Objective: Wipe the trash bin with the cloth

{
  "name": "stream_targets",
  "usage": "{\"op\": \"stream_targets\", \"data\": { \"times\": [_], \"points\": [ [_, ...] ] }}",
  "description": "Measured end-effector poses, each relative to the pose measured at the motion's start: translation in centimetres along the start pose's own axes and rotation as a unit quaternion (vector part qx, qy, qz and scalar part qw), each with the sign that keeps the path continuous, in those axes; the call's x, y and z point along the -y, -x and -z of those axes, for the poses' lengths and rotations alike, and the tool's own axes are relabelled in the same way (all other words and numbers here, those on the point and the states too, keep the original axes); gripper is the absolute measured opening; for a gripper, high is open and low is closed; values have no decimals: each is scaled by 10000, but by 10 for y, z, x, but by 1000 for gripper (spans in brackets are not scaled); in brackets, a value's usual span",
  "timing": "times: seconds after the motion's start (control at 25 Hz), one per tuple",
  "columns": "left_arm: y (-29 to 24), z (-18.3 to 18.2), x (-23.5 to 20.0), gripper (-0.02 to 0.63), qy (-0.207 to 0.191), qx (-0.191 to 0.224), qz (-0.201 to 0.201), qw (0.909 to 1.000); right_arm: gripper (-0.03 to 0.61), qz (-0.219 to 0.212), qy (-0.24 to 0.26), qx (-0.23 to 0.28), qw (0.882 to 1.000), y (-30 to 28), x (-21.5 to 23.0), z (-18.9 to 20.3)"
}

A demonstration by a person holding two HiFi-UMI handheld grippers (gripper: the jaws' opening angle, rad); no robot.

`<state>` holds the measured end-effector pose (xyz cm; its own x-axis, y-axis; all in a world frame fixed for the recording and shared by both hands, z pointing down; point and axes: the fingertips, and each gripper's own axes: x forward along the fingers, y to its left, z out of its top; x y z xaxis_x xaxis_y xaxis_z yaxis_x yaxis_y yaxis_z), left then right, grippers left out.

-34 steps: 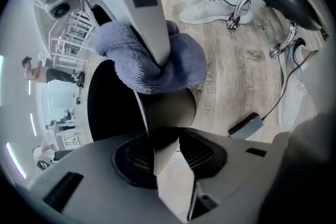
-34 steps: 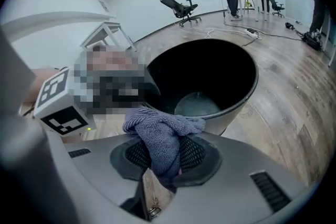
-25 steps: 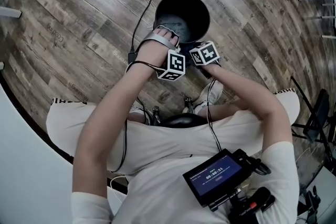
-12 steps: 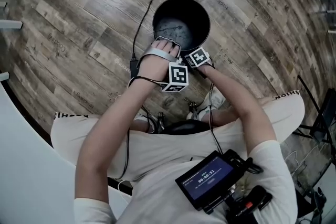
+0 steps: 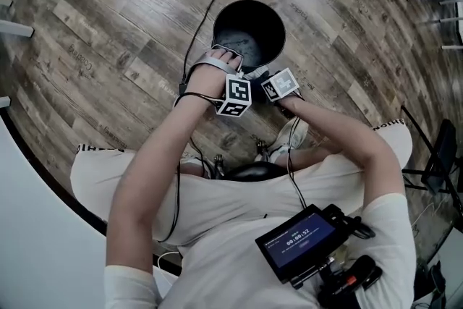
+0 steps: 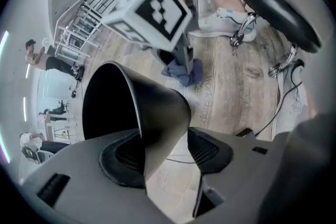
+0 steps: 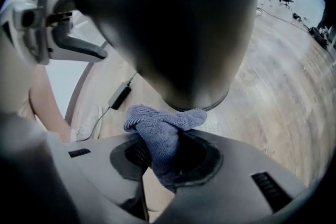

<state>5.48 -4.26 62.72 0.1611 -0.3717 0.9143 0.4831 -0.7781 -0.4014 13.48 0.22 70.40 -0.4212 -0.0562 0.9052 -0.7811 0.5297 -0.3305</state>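
Our right gripper [image 7: 163,160] has its jaws closed on the cloth [image 7: 160,136]. A blue wad is pinched between the pads, and its loose end pokes forward to meet the trash bin [image 7: 173,23] low on the outer wall, just above the base ring. Our left gripper [image 6: 167,155] has just been opening. Its jaws now straddle the near rim with the bin's wall between them, but floor shows in the gap beside one pad, so it grips nothing.

The bin stands upright on the wooden floor [image 5: 108,25], just ahead of our knees, with both grippers crowded at its near side.

We judge the step in hand to be wiping the outer wall. To do it well we want the bin steadied first — it looks light, and with the rim free a firm push from the cloth could slide or tip it. So we would close the left jaws on the rim again, then press the cloth's face against the wall, not the jaw tips, and sweep in overlapping strokes round the curve, turning the bin to reach its far side.
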Motion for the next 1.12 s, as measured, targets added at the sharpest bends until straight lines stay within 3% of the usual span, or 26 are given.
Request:
{"op": "stream_targets", "data": {
  "times": [0.24,0.48,0.56,0.88,1.12],
  "points": [
    [-6,25,-4,232,-296,-437,-225,9984,97,-248,406,619,9969,74,-47,-29],
    [-6,26,-10,221,-329,-532,-383,9973,97,-195,152,1114,9935,115,-55,-62],
    [-4,24,-10,163,-333,-511,-415,9973,97,-166,68,1167,9930,112,-51,-67],
    [-1,13,-5,137,-459,-483,-336,9972,98,-190,95,842,9962,65,-30,-58],
    [1,1,-10,129,-222,-528,-371,9977,97,-222,82,715,9972,-3,1,-39]
  ]
}}
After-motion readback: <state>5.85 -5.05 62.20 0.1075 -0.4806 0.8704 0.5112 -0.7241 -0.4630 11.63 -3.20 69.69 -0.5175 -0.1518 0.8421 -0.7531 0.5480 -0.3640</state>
